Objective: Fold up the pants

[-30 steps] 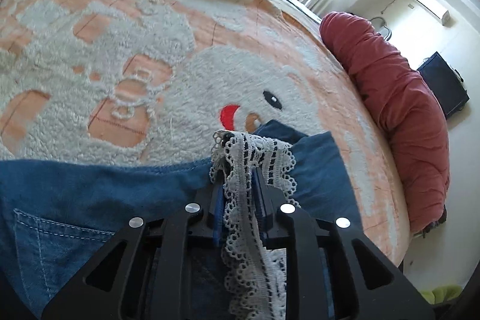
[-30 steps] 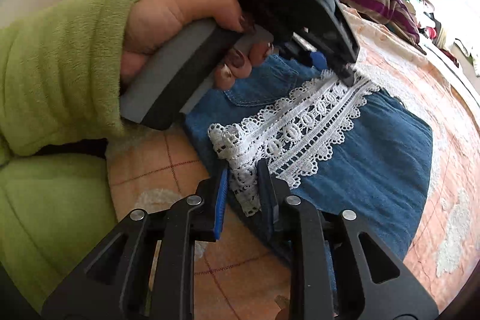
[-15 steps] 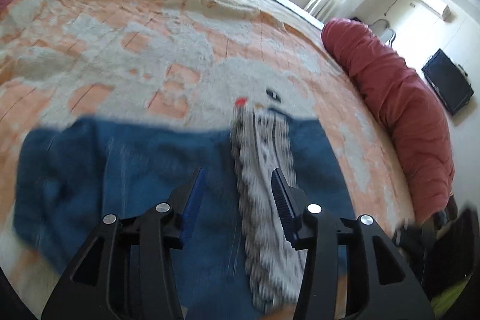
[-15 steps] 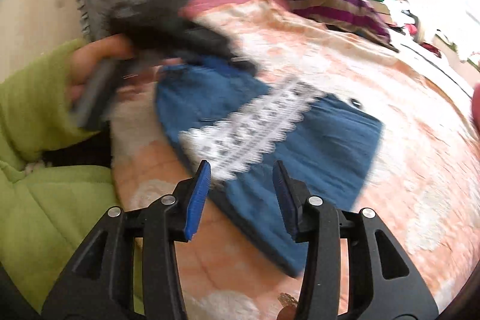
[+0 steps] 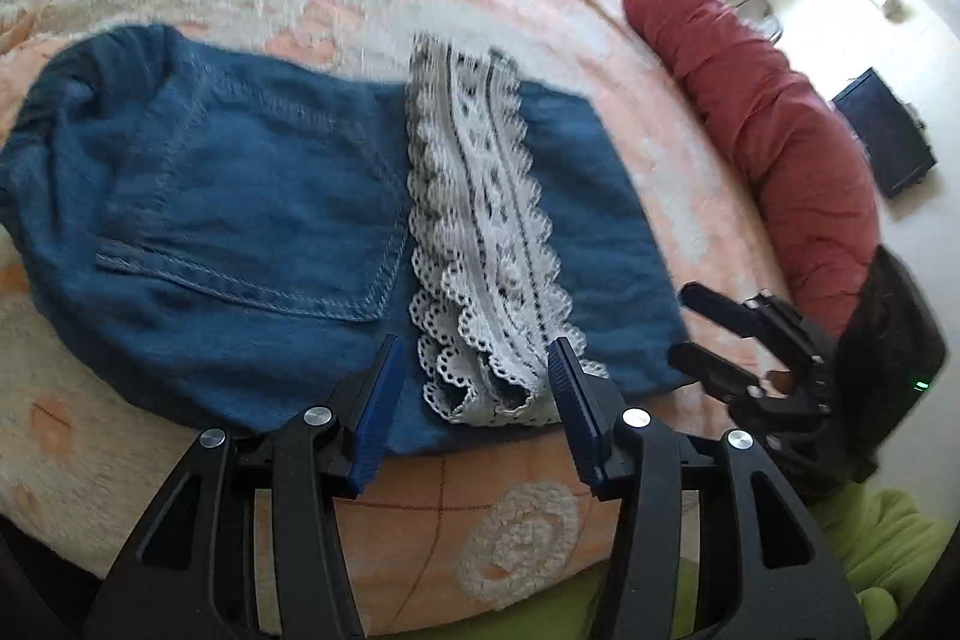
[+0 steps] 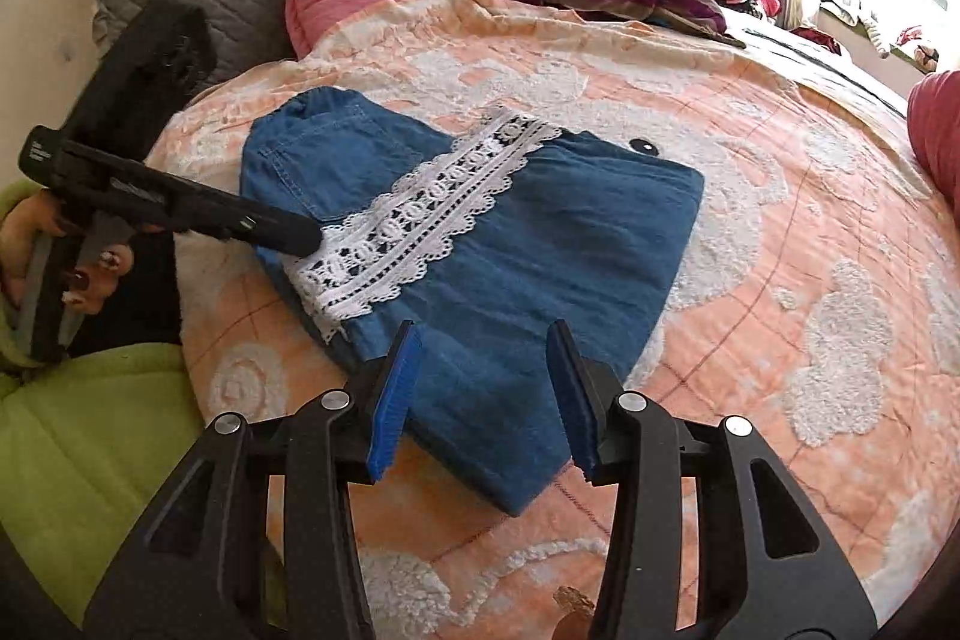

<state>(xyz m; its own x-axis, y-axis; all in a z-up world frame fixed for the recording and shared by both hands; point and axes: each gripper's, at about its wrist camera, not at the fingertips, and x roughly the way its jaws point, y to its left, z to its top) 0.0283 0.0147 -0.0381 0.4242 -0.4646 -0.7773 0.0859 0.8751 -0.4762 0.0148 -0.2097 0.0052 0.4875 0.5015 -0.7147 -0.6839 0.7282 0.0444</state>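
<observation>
Folded denim pants (image 6: 540, 244), lace trim (image 5: 480, 220) on top, lie flat on the bed (image 6: 780, 340) near its edge, as the left claw (image 5: 474, 406) is opening and the right claw (image 6: 486, 394) hangs parted and empty, apparently releasing a completed fold.

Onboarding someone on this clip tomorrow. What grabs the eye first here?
The folded blue denim pants lie flat in the middle of the peach and white patterned bedspread, with a white lace trim band running across them. Next, the black two-finger left gripper, jaws opening with nothing clamped, sits above the lace's near end, and the right gripper hangs open over the pants' near edge.
</observation>
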